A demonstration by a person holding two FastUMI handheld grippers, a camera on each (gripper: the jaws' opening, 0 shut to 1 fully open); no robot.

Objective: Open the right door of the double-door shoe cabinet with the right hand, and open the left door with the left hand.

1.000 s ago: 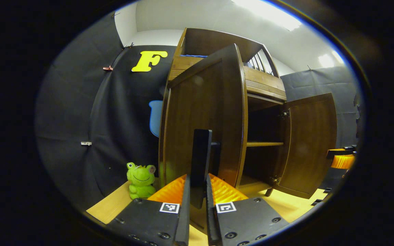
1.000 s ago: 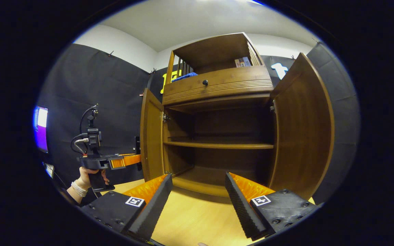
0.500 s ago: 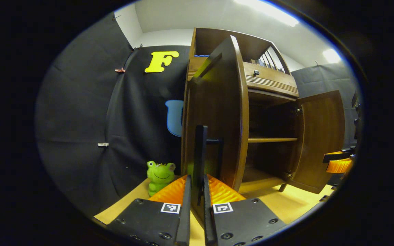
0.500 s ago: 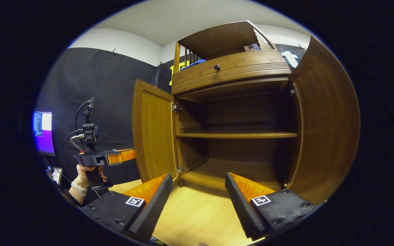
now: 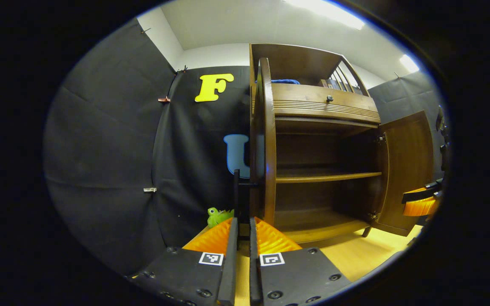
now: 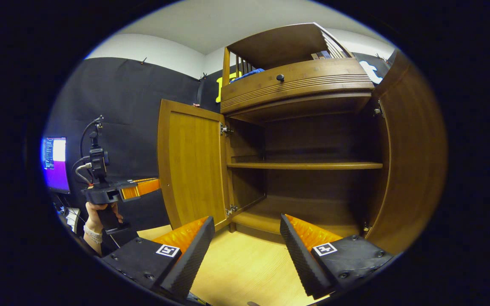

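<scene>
In the left gripper view, the left gripper is clenched on the left door's handle, the left door swung wide. The right gripper hangs released before the shoe cabinet; the right door stands wide. Both 2 doors look open; only letting go remains.

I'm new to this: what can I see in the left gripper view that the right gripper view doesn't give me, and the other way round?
Left gripper view: a green frog toy beside the cabinet, and the door handle clamped between the fingers of the left gripper.
Right gripper view: a lit monitor, a hand holding the other gripper, and the open right gripper.
Shared: the left door and right door standing open, the middle shelf and the drawer knob.
</scene>
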